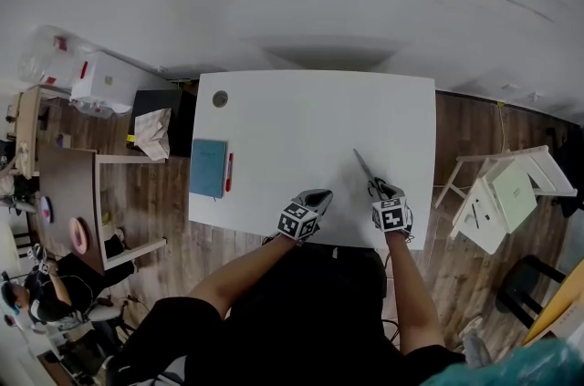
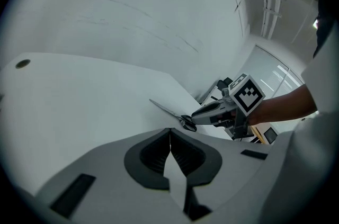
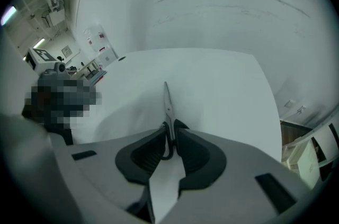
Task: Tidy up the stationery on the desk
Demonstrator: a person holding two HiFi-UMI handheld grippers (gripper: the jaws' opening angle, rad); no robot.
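Fingers (image 3: 145, 157) of the right gripper (image 3: 170, 127) stand narrow on the handle of the scissors (image 3: 167, 101), which lie near the front right edge of the white bench (image 3: 222, 85); the handle is largely hidden between them. Left gripper (image 2: 170, 135) fingers (image 2: 153, 157) are pressed together, empty.

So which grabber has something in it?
The right gripper: its jaws pinch the scissors by the handle. The left gripper is shut with nothing between its jaws.
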